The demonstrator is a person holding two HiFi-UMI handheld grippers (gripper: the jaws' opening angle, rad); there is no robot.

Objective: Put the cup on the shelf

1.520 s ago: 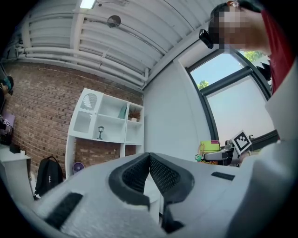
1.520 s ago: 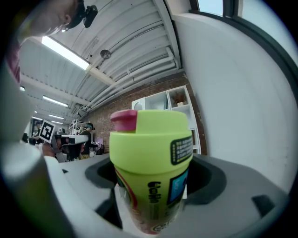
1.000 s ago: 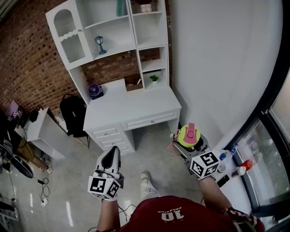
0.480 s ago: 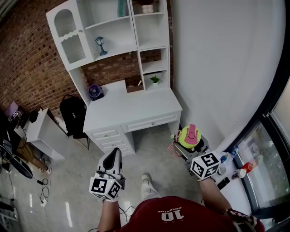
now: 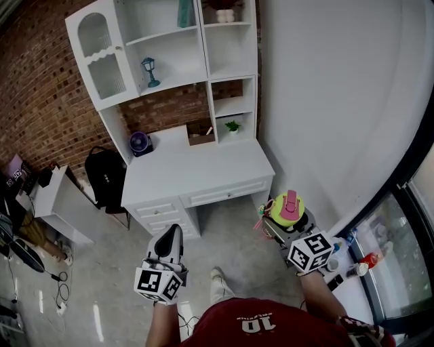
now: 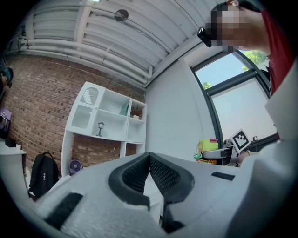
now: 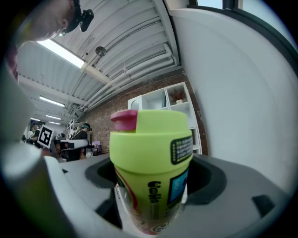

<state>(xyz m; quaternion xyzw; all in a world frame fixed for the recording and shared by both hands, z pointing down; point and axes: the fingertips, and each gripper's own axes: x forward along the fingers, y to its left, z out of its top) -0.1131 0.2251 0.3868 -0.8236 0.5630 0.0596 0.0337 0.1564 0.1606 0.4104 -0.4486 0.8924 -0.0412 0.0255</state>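
A lime-green cup (image 5: 287, 207) with a pink flip lid stands upright between the jaws of my right gripper (image 5: 288, 213), which is shut on it; the right gripper view shows the cup (image 7: 150, 167) filling the middle, held below its lid. The white shelf unit (image 5: 178, 47) rises over a white desk (image 5: 196, 168) ahead, against a brick wall. My left gripper (image 5: 167, 238) hangs at the lower left with its jaws shut and nothing between its pads (image 6: 160, 174). Both grippers are well short of the desk, above the floor.
The shelves hold a small lamp (image 5: 148, 70), a teal item (image 5: 184, 13) and a little plant (image 5: 233, 127). A purple fan (image 5: 140, 143) sits at the desk's back left. A black backpack (image 5: 106, 178) leans beside the desk. A white wall runs along the right, with a window sill holding bottles (image 5: 369, 261).
The view has shifted slightly toward the desk; the right gripper with the cup has drifted down and right in the frame. The left gripper holds about the same place.
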